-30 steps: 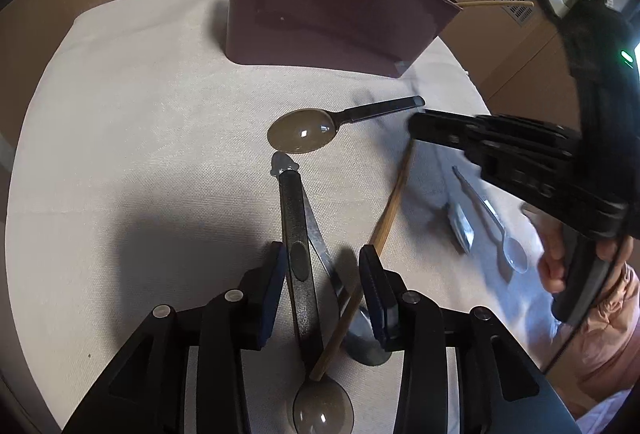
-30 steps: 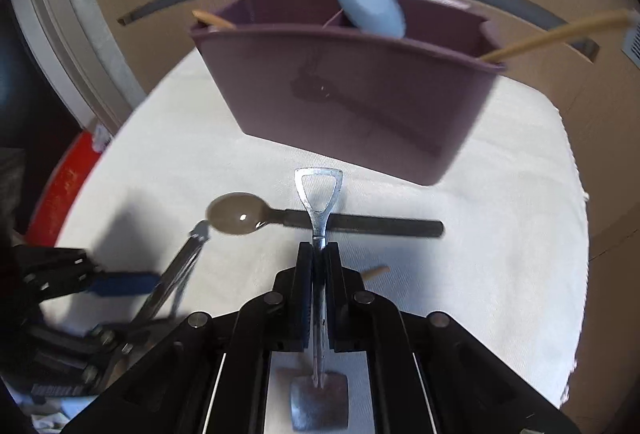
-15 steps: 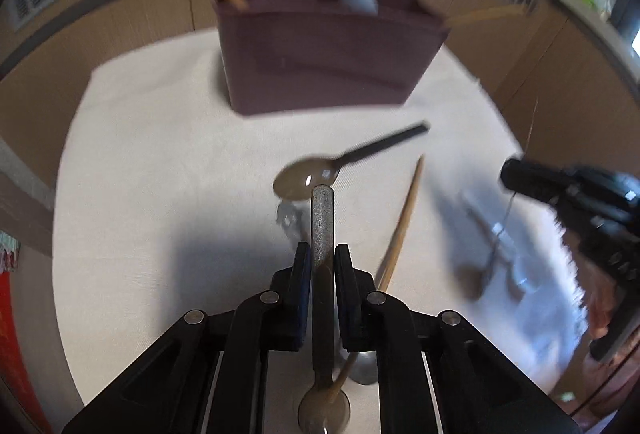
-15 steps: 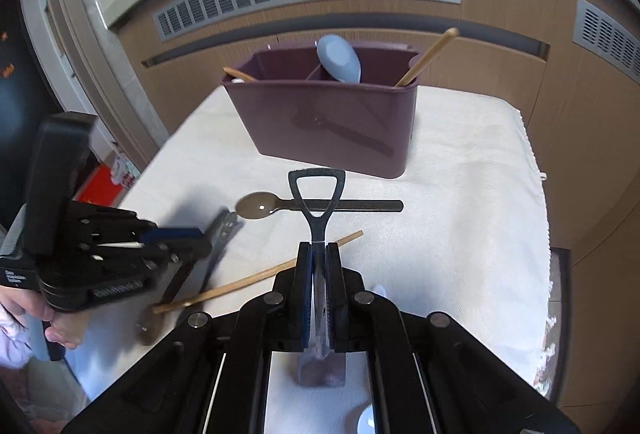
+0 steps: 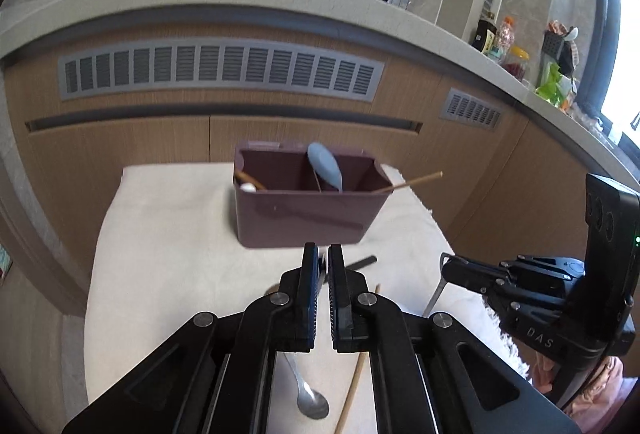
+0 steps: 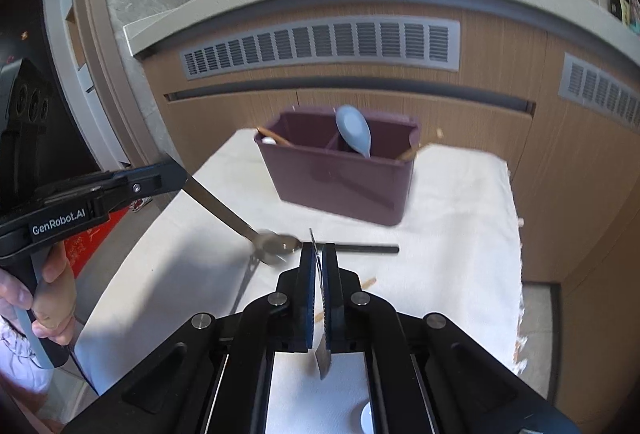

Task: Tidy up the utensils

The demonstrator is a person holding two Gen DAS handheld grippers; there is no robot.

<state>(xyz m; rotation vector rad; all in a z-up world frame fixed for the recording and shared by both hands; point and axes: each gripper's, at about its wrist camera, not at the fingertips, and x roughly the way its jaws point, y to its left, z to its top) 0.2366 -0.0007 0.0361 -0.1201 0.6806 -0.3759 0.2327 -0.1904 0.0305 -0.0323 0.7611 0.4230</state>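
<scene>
A maroon utensil caddy (image 5: 304, 218) (image 6: 340, 186) stands at the far end of the white cloth, holding a pale blue spoon (image 5: 325, 165) and wooden sticks. My left gripper (image 5: 323, 262) is shut on a dark-handled spoon; in the right wrist view the spoon (image 6: 224, 210) hangs from it, bowl down. My right gripper (image 6: 318, 258) is shut on a small metal shovel-shaped utensil (image 6: 322, 358), seen edge-on. It also shows in the left wrist view (image 5: 460, 270) at the right.
On the cloth (image 5: 168, 266) lie a black-handled spoon (image 6: 360, 248), a metal spoon (image 5: 310, 400) and a wooden stick (image 5: 354, 390). Wooden cabinets with vents (image 5: 220, 74) stand behind the table. The cloth's right edge (image 6: 514, 234) drops to the floor.
Both grippers have risen and pulled back from the table with their utensils. The caddy now looks smaller and farther. The left gripper's spoon has lifted off the cloth.
</scene>
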